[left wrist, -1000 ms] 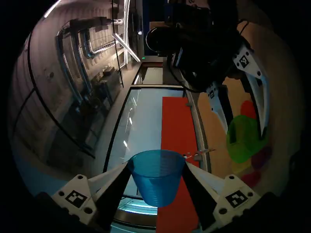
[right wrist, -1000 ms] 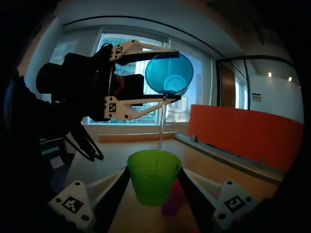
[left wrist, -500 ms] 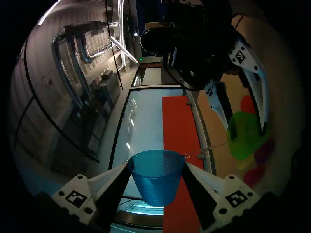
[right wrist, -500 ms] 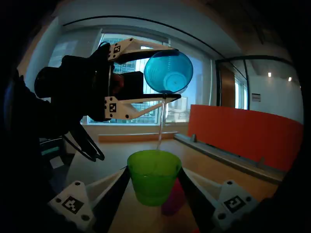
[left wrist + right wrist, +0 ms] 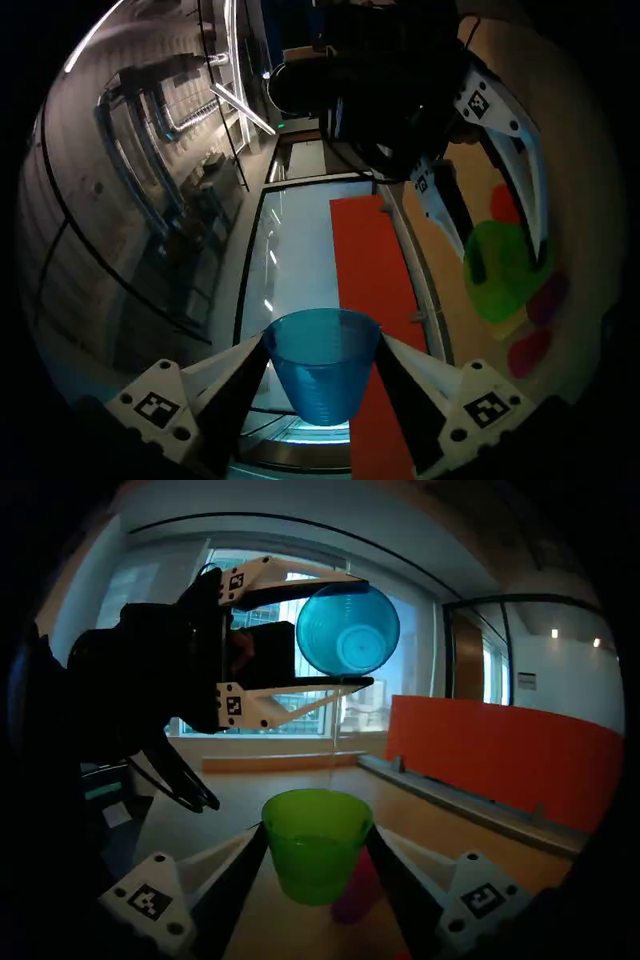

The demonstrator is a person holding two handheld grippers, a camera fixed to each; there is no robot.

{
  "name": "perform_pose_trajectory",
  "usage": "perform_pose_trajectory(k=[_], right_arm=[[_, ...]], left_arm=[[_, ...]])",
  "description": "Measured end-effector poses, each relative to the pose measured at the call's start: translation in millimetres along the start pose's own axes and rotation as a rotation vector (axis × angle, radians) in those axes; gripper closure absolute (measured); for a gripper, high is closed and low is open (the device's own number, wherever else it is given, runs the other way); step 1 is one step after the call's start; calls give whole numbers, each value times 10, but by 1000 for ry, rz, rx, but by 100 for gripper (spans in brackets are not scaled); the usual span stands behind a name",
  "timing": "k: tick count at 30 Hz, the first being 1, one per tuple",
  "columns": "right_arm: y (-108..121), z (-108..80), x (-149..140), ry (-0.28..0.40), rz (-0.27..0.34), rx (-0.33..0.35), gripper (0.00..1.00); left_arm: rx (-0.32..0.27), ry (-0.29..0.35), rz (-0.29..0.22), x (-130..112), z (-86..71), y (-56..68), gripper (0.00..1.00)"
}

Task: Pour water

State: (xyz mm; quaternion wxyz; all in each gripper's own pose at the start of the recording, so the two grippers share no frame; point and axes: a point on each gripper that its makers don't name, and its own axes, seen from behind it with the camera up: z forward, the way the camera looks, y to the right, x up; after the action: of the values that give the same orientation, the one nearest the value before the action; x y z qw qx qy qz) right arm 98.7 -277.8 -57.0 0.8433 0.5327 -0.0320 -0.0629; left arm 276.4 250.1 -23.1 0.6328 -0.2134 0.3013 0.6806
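The left gripper point(image 5: 370, 632) is held high and turned on its side, one white finger above the other. The blue cup point(image 5: 348, 630) is clamped between them and tipped to the horizontal, its round end turned toward the right gripper view. From the cup's lower edge a thin thread of water point(image 5: 334, 728) is seen falling toward the green cup point(image 5: 316, 844). That cup is kept upright below, pinched on both sides by the fingers of the right gripper point(image 5: 318, 832), which is held low and level over the wooden table point(image 5: 432, 820).

Both cups are of translucent plastic, tapered toward the base, with smooth round rims — faint ribbing is visible on the blue one in the left gripper view. Water can be made out in the lower part of the green cup. Square black-and-white markers are carried on the white gripper fingers. A purple cup point(image 5: 358, 892) stands just behind the green one, and a flat orange partition point(image 5: 512, 752) runs along the table's far edge, with a large window point(image 5: 272, 712) behind the raised gripper.
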Motion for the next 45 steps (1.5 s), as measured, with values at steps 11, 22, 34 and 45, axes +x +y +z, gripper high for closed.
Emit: perform_pose_trajectory(k=[11, 22, 34, 45], right_arm=[[5, -16, -13, 0, 2, -2, 11], [4, -14, -16, 0, 3, -3, 11], [0, -4, 4, 1, 1, -4, 11], [20, -22, 5, 8, 5, -15, 11]], left_arm=[[2, -3, 14, 10, -11, 28, 12], [6, -4, 8, -22, 3, 2, 12], [10, -7, 3, -36, 6, -8, 12], [21, -25, -91, -142, 41, -3, 12]])
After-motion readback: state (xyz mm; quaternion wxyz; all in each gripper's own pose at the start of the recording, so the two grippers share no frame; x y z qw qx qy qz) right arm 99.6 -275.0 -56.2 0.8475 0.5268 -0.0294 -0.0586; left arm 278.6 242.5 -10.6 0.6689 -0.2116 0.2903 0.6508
